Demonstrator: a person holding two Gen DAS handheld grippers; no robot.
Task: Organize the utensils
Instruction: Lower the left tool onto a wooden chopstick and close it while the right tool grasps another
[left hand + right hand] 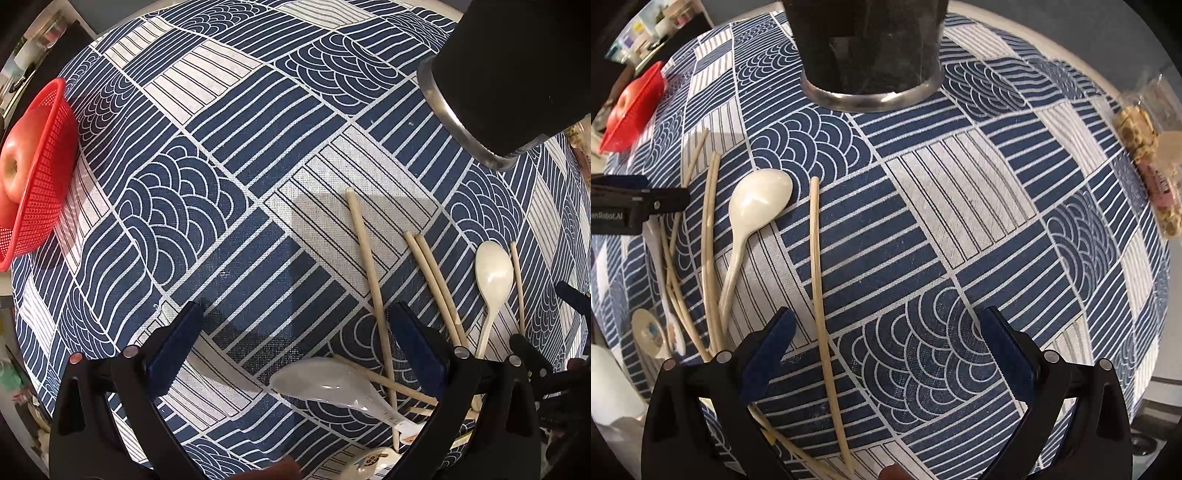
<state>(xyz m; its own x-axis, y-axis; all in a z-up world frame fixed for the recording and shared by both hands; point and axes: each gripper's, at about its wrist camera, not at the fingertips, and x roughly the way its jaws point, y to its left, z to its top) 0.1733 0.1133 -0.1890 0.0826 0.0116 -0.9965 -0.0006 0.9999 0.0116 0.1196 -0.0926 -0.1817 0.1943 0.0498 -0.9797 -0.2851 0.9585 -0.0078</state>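
Several wooden chopsticks (369,266) lie loose on the blue-and-white patterned cloth, with a cream spoon (493,273) and a translucent white spoon (332,384). A black holder cup with a metal rim (509,70) stands at the far right. My left gripper (295,332) is open above the white spoon and the chopsticks. In the right wrist view the cup (868,55) stands straight ahead, the cream spoon (757,206) lies to the left and one chopstick (820,295) runs between the fingers. My right gripper (886,336) is open and empty.
A red mesh basket (40,177) holding an apple (16,162) sits at the cloth's left edge. A small printed spoon (652,334) lies at the left. Wrapped snacks (1148,166) lie at the table's right edge.
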